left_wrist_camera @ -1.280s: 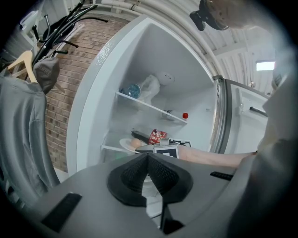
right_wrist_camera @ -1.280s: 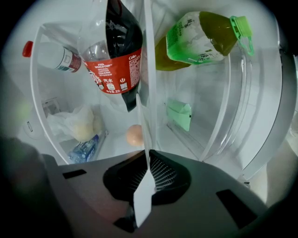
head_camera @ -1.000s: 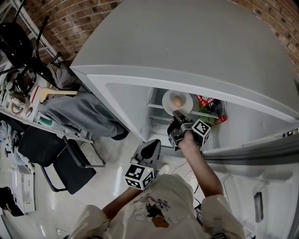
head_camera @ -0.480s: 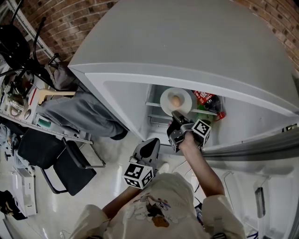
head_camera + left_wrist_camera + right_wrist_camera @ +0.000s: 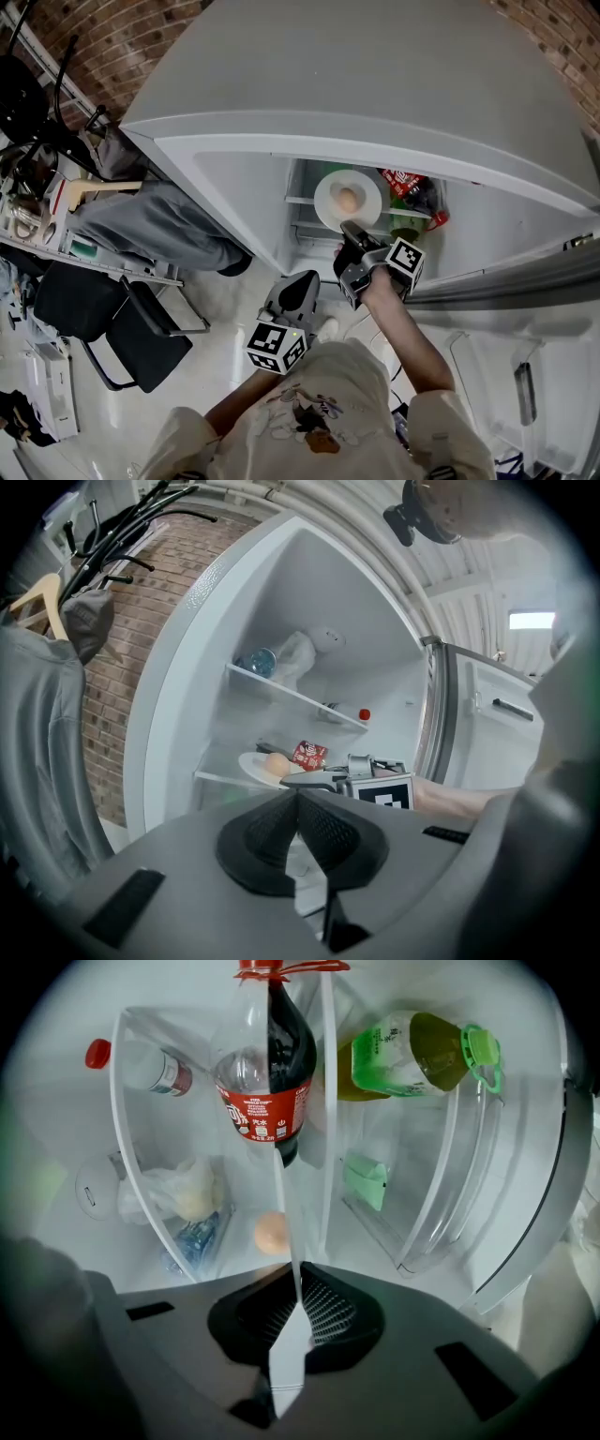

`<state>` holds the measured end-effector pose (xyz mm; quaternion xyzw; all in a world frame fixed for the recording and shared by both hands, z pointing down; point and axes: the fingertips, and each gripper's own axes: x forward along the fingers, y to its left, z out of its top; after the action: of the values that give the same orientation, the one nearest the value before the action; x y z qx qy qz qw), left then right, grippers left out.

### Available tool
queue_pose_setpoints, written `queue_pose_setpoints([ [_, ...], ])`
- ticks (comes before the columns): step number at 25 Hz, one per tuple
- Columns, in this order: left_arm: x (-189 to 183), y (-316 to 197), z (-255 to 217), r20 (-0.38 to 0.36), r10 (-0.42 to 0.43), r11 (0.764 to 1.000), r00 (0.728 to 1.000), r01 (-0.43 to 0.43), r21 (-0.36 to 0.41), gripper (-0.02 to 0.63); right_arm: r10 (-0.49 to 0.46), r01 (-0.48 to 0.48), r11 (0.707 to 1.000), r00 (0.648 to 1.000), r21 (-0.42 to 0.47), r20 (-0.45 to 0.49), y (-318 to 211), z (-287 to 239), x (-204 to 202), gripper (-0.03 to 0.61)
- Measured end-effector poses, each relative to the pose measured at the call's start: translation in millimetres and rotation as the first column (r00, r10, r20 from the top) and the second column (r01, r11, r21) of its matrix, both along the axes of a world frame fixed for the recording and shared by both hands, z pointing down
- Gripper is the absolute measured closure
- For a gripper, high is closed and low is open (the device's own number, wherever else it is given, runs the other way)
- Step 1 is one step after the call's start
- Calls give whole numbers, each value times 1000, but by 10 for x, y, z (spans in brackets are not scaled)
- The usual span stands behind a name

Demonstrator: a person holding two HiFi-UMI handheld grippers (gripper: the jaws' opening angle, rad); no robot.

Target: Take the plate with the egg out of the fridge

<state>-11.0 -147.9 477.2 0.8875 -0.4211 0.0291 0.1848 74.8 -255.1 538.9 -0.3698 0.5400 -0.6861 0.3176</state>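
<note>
Edge-on between the pads of my right gripper (image 5: 292,1309) runs the rim of a white plate (image 5: 281,1185), with the gripper shut on it. A brown egg (image 5: 272,1232) lies on that plate. In the head view the plate (image 5: 325,208) with the egg (image 5: 347,199) hangs over the front edge of a fridge shelf (image 5: 298,200), and the right gripper (image 5: 350,230) grips its near rim. My left gripper (image 5: 300,284) hovers lower, outside the fridge, shut and empty. From the left gripper (image 5: 298,795) view the plate (image 5: 249,764) and egg (image 5: 277,765) show at shelf height.
A cola bottle (image 5: 268,1063) and a green tea bottle (image 5: 412,1054) lie beside the plate. The open fridge door (image 5: 525,286) stands at my right. A seated person's grey trouser legs (image 5: 159,225) and a black chair (image 5: 122,323) are at the left. A clear drawer (image 5: 450,1176) sits below.
The right gripper keeps its grip on the plate's rim. The whole head view has shifted slightly left and up; the plate stands a little further out over the shelf edge.
</note>
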Motion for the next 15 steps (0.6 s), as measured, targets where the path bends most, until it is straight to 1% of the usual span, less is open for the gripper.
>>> queue_pose_setpoints([
  [6,-28,27,-1,2,1,1000,1000,-1,1,604,-18,18,1000,1000,12,-2,99,-55,-39,560],
  [10,-42,23,-11,4,0,1000,1000,0,1,604,-39,40,999,999,37,-3,147,-115,-69,560],
  [15,-42,8,-14,6,4,1000,1000,-4,1,604,-49,49,998,999,37,-7,237,-146,-64,560],
])
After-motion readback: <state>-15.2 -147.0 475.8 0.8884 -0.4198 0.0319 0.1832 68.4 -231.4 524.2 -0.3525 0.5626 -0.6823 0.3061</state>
